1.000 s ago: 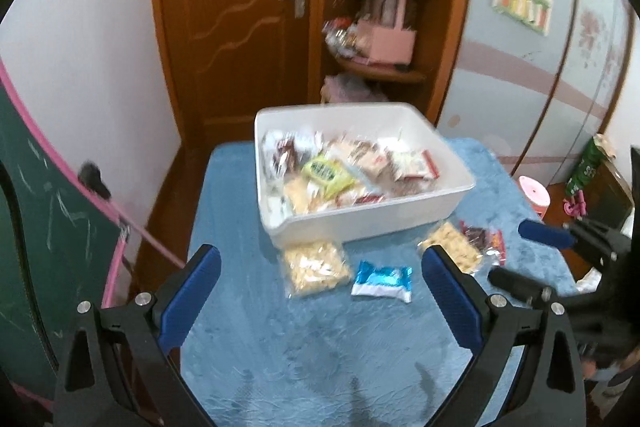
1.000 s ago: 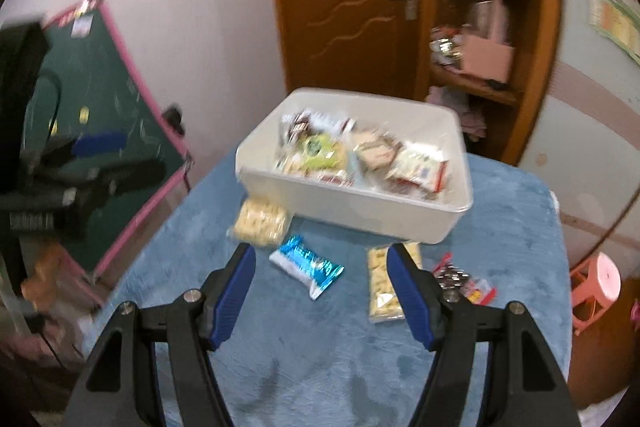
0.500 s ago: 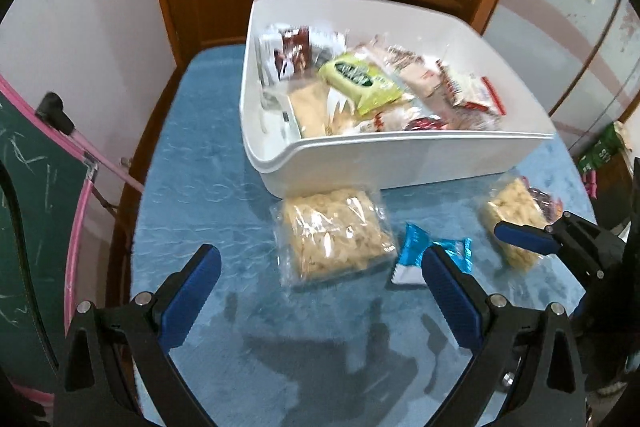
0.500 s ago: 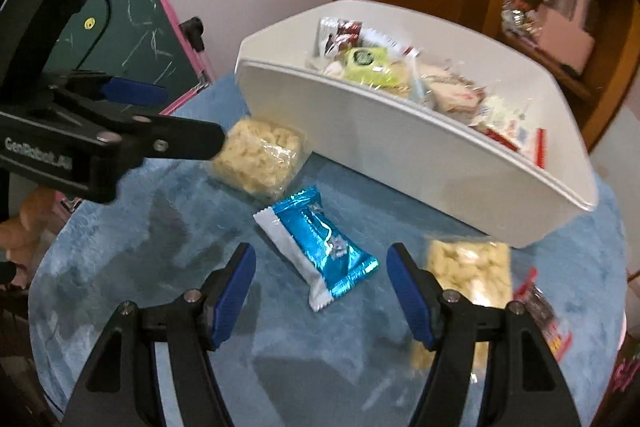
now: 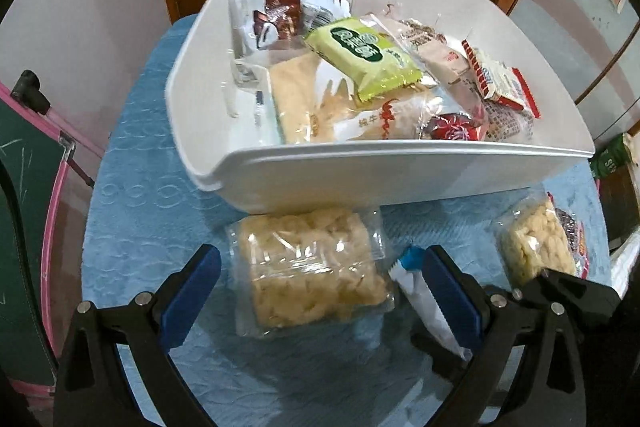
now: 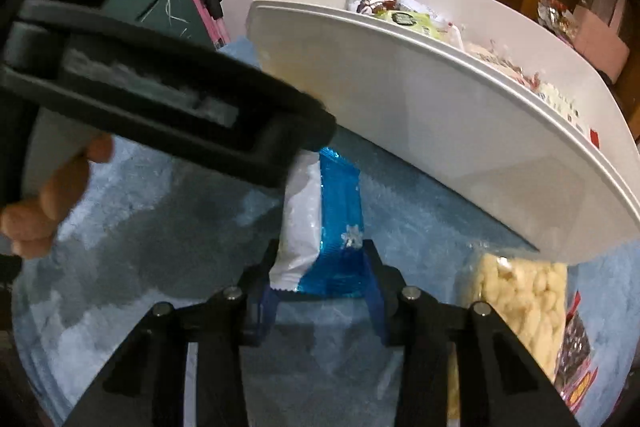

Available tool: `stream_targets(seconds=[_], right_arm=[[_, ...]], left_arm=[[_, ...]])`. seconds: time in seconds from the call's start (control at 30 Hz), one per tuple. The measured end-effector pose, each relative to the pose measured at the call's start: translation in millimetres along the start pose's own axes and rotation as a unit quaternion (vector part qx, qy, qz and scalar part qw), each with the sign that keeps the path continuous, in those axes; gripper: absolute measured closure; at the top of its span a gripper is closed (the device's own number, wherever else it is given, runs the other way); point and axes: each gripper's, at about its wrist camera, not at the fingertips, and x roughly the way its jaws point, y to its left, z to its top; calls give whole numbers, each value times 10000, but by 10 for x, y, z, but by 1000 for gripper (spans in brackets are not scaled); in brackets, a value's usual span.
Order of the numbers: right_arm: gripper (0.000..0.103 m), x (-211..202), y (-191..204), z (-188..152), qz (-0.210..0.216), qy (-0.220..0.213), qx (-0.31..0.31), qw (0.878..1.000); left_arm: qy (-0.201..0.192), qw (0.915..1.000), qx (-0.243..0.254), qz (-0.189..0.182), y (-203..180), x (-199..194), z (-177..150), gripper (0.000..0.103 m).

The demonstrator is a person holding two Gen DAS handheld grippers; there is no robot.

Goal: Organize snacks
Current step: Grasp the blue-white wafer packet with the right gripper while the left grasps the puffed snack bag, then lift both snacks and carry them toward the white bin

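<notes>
The right gripper [image 6: 320, 281] has just been closing, its jaws clamped on the blue snack packet [image 6: 334, 223] before the white bin [image 5: 360, 179]; the left gripper [image 5: 320, 291] is held with jaws apart around the clear puffed-snack packet [image 5: 308, 267]. Open blue table [image 5: 132, 211] is left toward its left edge.

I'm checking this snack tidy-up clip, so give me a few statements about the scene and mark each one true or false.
1. The right gripper has its jaws closed on the blue and white packet. True; they have just been closing.
2. The white bin is empty. False; it holds many snack packs.
3. The left gripper straddles the clear pack of puffed snack, jaws open. True.
4. The green packet lies on the blue table cover. False; it is inside the bin.
</notes>
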Motion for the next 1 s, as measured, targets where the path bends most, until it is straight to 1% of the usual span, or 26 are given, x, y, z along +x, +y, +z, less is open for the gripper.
stream_targets(seconds=[0.17, 0.2, 0.23, 0.27, 0.3, 0.37, 0.53, 0.63, 0.7, 0.8, 0.9, 1.0], right_arm=[[65, -107, -3, -123, 196, 5, 157, 9997], [67, -128, 3, -135, 229, 7, 167, 9996], [67, -160, 14, -160, 268, 4, 171, 9995], [84, -196, 31, -187, 306, -3, 170, 9994], [86, -216, 44, -206, 363, 14, 161, 9992], [86, -283, 81, -265, 432, 31, 202, 9989], [86, -372, 127, -331, 439, -6, 280, 9986], [86, -460, 126, -355, 499, -60, 367, 9981], [86, -564, 169, -384, 496, -121, 373, 9980], [86, -755, 219, -434, 504, -230, 371, 9978], [86, -969, 277, -501, 502, -373, 363, 9974], [86, -1236, 303, -654, 496, -524, 374, 9967]], left_arm=[[169, 9996, -121, 174, -52, 179, 9, 4], [204, 9995, -145, 192, -47, 203, -1, 7], [249, 9992, -184, 234, -36, 231, -7, 14], [269, 9990, -207, 293, -24, 254, -9, 19], [270, 9989, -230, 292, -11, 254, -11, 21], [251, 9990, -275, 241, 1, 234, -12, 28], [268, 9985, -370, 315, 124, 173, -78, 32], [279, 9985, -363, 300, 153, 46, -178, 32], [234, 9990, -264, 258, 133, -102, -260, 32], [82, 9997, -114, 219, 94, -359, -363, 32], [-88, 9999, 15, 95, 49, -678, -464, 32], [-257, 9995, 166, 7, -10, -969, -546, 32]])
